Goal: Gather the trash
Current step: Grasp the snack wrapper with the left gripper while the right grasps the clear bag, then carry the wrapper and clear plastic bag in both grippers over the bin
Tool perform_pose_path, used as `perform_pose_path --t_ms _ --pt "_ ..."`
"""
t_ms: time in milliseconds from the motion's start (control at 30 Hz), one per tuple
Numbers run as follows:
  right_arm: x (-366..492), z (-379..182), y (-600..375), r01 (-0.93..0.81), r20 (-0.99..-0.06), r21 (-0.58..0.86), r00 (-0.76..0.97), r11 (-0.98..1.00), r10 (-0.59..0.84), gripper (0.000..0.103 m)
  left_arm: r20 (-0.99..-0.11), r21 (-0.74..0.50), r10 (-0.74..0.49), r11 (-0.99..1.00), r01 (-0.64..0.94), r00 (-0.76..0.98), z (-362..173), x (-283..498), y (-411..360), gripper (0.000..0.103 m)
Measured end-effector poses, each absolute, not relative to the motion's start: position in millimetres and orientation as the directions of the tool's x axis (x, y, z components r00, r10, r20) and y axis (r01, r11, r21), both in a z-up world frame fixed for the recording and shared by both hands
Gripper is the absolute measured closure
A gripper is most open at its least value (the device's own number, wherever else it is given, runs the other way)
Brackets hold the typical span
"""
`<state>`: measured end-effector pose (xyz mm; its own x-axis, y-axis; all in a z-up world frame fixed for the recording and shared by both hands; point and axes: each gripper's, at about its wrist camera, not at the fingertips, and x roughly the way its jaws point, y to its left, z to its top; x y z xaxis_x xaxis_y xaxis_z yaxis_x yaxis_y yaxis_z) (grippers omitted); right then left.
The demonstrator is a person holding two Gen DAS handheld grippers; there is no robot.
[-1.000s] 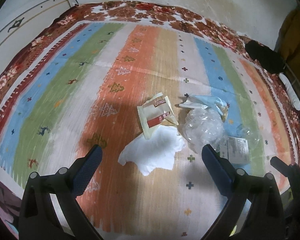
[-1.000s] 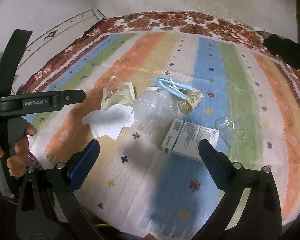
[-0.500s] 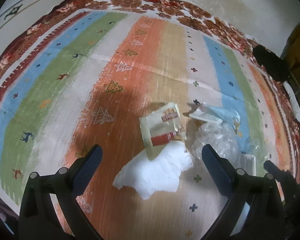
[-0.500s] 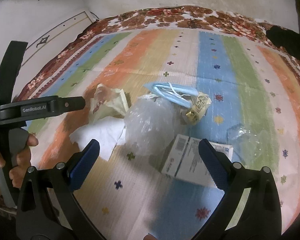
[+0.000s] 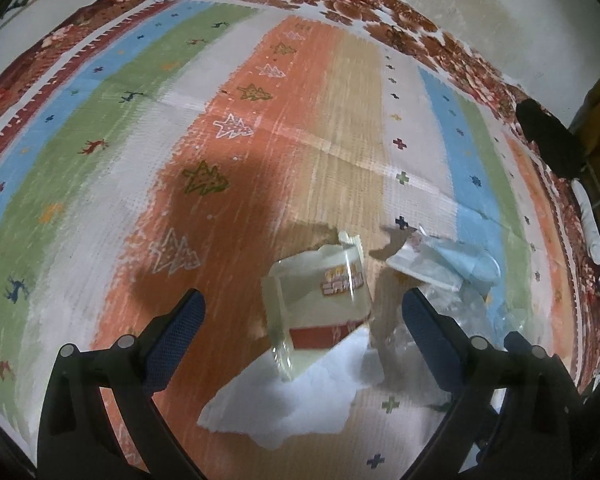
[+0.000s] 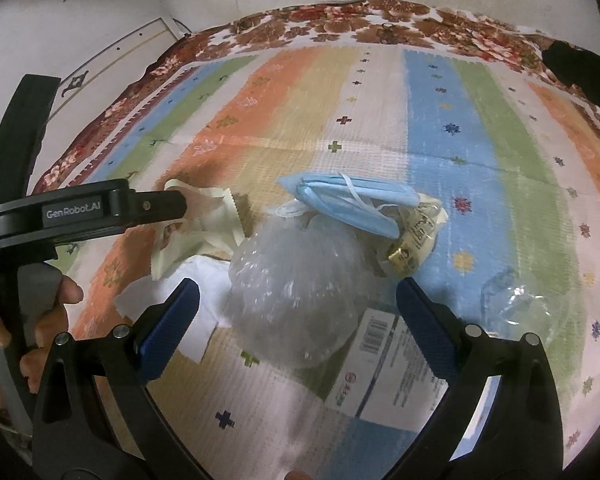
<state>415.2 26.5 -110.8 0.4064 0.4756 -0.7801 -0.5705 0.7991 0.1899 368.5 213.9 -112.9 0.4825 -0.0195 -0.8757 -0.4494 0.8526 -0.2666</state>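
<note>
The work surface is a striped, patterned cloth [image 5: 100, 152] spread flat against a stained wall, with the trash gathered in one loose cluster near its front edge. The item nearest your left gripper [image 5: 300, 320] is the cream snack wrapper [image 5: 320, 304], which lies tilted on the white tissue [image 5: 292, 396]; the gripper's jaws stand wide apart and hold nothing, with the wrapper between and just ahead of them. Lower the fingers to either side of the wrapper's raised edge, not its flat face, and close slowly so the film does not slip out or drag the tissue with it. Your right gripper [image 6: 296, 316] is likewise spread and empty, framing the crumpled clear plastic bag [image 6: 296, 300]. Take the bag by a bunched fold, since smooth film is likely to collapse under the pads. Touching the bag's far side are the blue face mask [image 6: 352, 200] and a small yellow-printed wrapper [image 6: 416, 240]; a white printed box [image 6: 384, 376] lies beneath its near right, and a second clear wrapper [image 6: 516, 300] sits apart to the right. Keep the two grippers from crossing, as they work close together.
</note>
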Motion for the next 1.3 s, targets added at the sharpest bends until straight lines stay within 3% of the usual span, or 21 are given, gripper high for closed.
perform_pose_path --t_ms 200,500,567,767,1300 --pt "425 -120 34 -0.565 -0.792 0.206 0.383 0.799 0.475 0.021 -0.890 -0.263 -0.031 0.849 -0.458 0.454 -125 381 211 0.015" --pt "427 -127 43 -0.571 -0.809 0.213 0.352 0.793 0.471 0.049 -0.900 -0.241 -0.027 0.863 -0.444 0.436 -132 384 209 0.048" --pt "426 -126 42 -0.572 -0.811 0.220 0.343 0.791 0.474 0.056 -0.901 -0.236 -0.022 0.864 -0.445 0.434 -133 383 210 0.068" --pt "426 -124 36 -0.553 -0.814 0.265 0.311 0.790 0.491 0.065 -0.895 -0.255 -0.020 0.843 -0.474 0.446 -129 376 219 0.095" --pt "406 -100 11 -0.552 -0.822 0.249 0.314 0.796 0.475 0.067 -0.883 -0.247 0.002 0.849 -0.468 0.470 -107 363 216 0.101"
